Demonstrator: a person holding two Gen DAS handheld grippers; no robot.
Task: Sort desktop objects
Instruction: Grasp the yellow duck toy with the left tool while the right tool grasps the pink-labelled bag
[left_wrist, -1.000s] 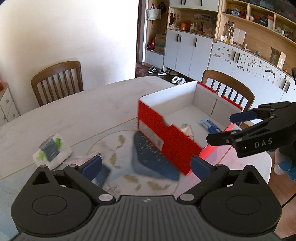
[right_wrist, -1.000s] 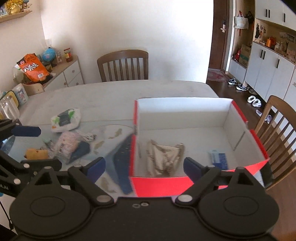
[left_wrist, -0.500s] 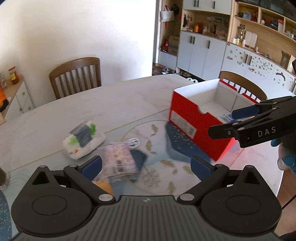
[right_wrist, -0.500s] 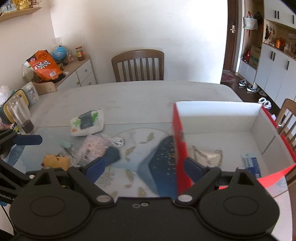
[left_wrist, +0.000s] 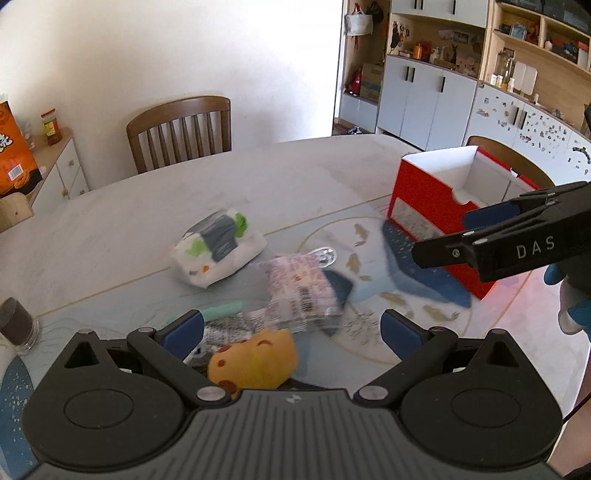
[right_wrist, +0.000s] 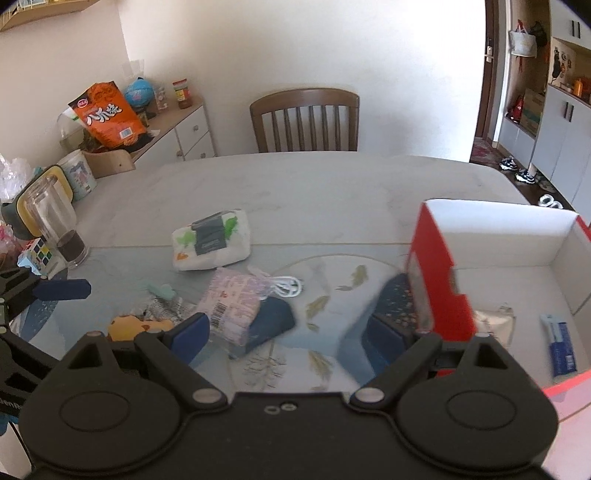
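A red box (left_wrist: 436, 206) (right_wrist: 439, 273) with a white inside stands at the table's right, holding a blue packet (right_wrist: 561, 343) and a crumpled wrapper (right_wrist: 495, 321). Loose items lie in a pile left of it: a white tissue pack (left_wrist: 218, 251) (right_wrist: 210, 243), a pink printed packet (left_wrist: 299, 291) (right_wrist: 232, 299), a dark blue pouch (right_wrist: 273, 321), a white cable (right_wrist: 288, 286), a yellow plush toy (left_wrist: 255, 362) (right_wrist: 136, 326). My left gripper (left_wrist: 291, 328) is open just above the toy. My right gripper (right_wrist: 284, 332) is open over the pouch, empty.
A glass (right_wrist: 59, 225) with dark contents stands at the table's left edge beside a puzzle cube (right_wrist: 35, 254). Wooden chairs (right_wrist: 304, 118) stand at the far side and behind the box. A side cabinet (right_wrist: 173, 129) carries an orange bag and jars.
Both grippers have swung left, away from the red box and toward the pile of loose items. Both stayed open and empty.
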